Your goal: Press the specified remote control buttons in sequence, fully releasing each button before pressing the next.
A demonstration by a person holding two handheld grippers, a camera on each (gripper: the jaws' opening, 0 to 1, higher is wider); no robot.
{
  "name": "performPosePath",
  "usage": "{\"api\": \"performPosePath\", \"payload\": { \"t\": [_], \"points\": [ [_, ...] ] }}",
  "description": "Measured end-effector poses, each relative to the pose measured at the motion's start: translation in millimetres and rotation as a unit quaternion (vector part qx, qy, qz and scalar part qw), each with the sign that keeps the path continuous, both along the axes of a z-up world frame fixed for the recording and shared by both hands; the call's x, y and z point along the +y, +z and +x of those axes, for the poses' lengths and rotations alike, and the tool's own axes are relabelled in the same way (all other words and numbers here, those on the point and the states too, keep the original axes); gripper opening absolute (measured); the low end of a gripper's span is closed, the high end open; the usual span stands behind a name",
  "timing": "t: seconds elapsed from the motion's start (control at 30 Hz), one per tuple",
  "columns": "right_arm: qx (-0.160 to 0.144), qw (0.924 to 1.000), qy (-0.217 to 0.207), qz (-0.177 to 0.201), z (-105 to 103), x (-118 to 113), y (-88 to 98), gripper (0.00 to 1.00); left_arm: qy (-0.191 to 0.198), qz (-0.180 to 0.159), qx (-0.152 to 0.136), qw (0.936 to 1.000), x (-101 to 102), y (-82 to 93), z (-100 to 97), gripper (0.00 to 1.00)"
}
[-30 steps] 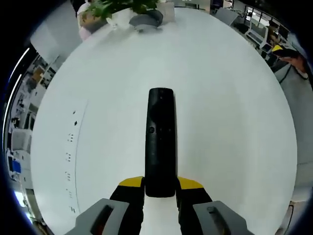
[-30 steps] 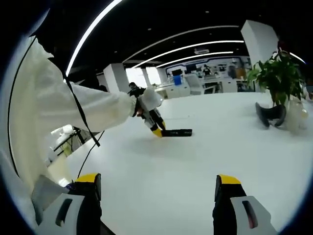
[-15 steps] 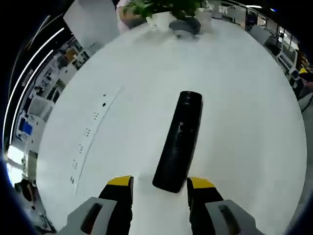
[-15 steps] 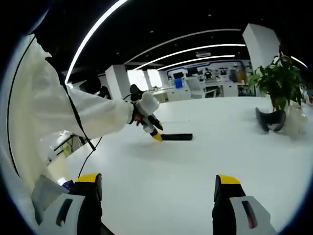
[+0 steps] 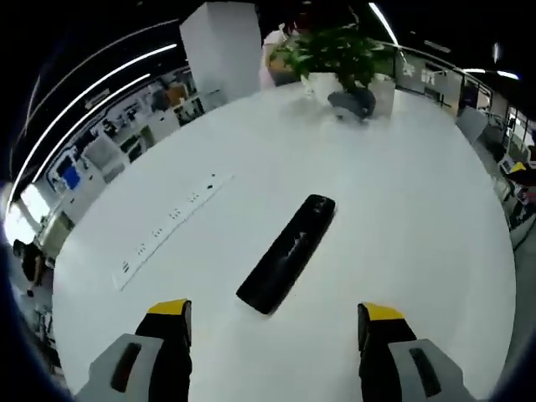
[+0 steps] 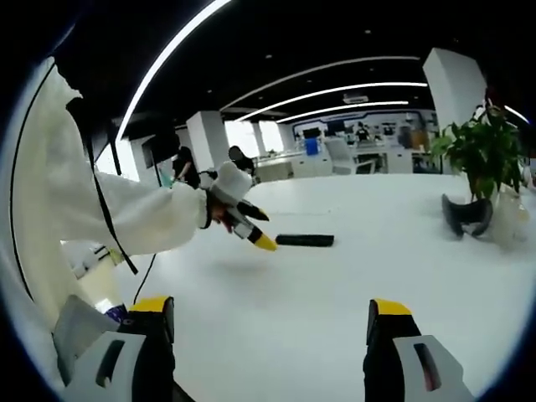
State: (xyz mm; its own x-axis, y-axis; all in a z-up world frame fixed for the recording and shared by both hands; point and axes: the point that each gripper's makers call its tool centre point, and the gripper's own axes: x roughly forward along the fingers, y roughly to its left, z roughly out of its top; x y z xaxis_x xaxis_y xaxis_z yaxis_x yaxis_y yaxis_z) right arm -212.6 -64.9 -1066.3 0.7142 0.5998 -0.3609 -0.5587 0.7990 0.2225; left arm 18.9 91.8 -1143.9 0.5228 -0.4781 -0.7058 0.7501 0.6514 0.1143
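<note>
Left gripper view: left gripper point(image 5: 275, 328) released, jaws spread wide, lifted back from remote control point(image 5: 287, 253), which a second ago sat clamped between them. Remote now lies free and diagonal on white worktop point(image 5: 419, 209), ahead of jaw tips, not touching. Power strip point(image 5: 172, 226) to its left, potted plant point(image 5: 335, 52) at far edge.

Right gripper view: right gripper point(image 6: 270, 328) open, empty, hovering well short of remote. Left gripper's yellow tip just beside remote's near end, apart. Judgement: remote placed; button pressing not yet begun.
</note>
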Motion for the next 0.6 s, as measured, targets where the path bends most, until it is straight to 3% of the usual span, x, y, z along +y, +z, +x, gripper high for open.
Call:
{"api": "performPosePath", "payload": {
  "t": [0.27,0.37,0.6],
  "points": [
    [-0.008,0.9999,0.01,-0.005,-3,1,3.2,0.97,0.015,-0.068,-0.018,0.9974,-1,20.2,-32.3,0.93],
    [-0.008,0.9999,0.009,-0.011,-3,-3,2.7,0.97,0.016,-0.082,-0.051,0.9952,-3,33.4,-43.0,0.93],
    [-0.012,0.9997,0.008,-0.019,-5,-8,4.2,0.99,0.027,-0.105,-0.061,0.9922,-7,48.9,-80.4,1.0]
  ]
}}
